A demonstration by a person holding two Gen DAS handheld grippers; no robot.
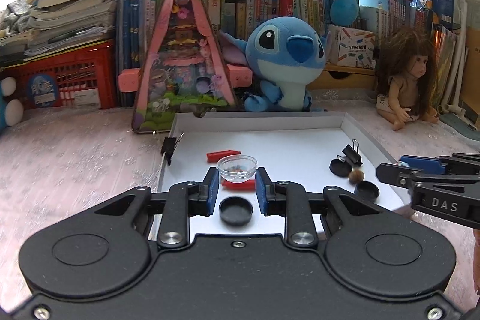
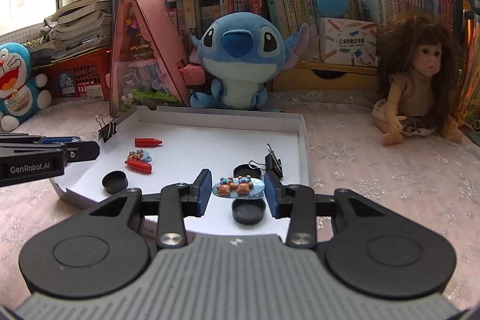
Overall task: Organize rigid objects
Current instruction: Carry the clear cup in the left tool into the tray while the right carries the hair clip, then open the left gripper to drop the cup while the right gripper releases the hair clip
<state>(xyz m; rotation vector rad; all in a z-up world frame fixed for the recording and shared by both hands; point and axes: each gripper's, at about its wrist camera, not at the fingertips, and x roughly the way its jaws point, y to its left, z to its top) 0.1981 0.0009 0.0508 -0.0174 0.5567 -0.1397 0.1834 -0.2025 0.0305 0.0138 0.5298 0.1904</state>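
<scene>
Left gripper [image 1: 237, 174] pinching clear bowl [image 1: 237, 168], frame centre. Right gripper [image 2: 238, 189] pinching bear clip [image 2: 238, 185] above white tray [image 2: 303, 122].

My left gripper [image 1: 237, 185] has matt black plastic arms and blue rubbery pads, pinching a clear glossy plastic bowl [image 1: 237, 168]. The white tray [image 1: 300, 122] looks like smooth matt card. Near its right edge, a binder clip [image 1: 351, 154] shows black painted metal with shiny wire handles.
</scene>
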